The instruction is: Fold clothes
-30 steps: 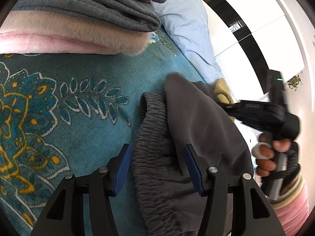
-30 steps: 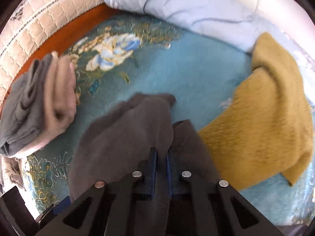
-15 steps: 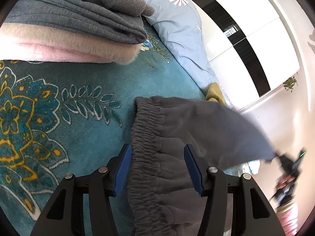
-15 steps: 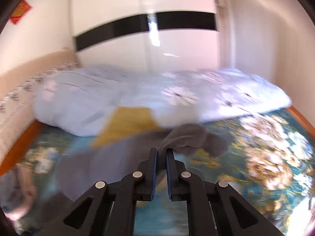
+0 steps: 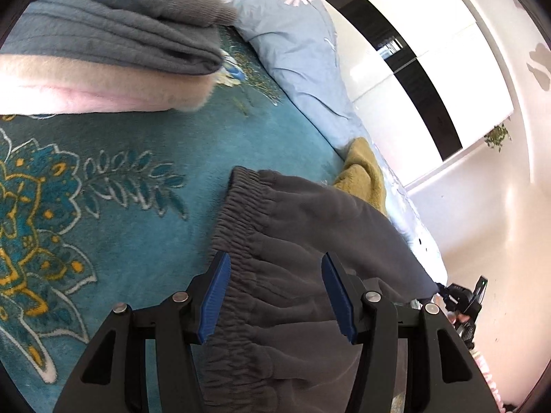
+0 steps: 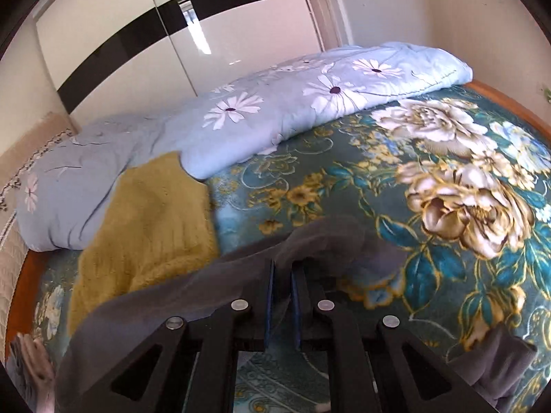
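Grey pants (image 5: 303,241), out flat-ish on the teal floral bedspread (image 5: 113,179), elastic waistband toward the middle of the bed, legs trailing off toward the near edge. Left gripper (image 5: 273,296) straddling the gathered waistband, blue pads about half apart on either side of the bunched elastic; couldn't tell whether actually pinching or just sitting over it. Right gripper (image 6: 281,296) down at the far end, pads nearly together with a thin fold of grey cloth between them, just starting to part, so probably letting go.

Looked like soft, floppy sweatpant fabric. Light, no stiffness, sags wherever unsupported, grips the fuzzy bedspread instead of sliding. Best handholds probably the waistband, thick and bunched so hard to lose, and the leg hems. Mid-leg grabs would likely just pull up a tent.

Also around: mustard sweater (image 6: 148,220) by the blue daisy quilt (image 6: 261,117) along the far edge, folded stack (image 5: 103,55) of grey and pink stuff toward a corner.
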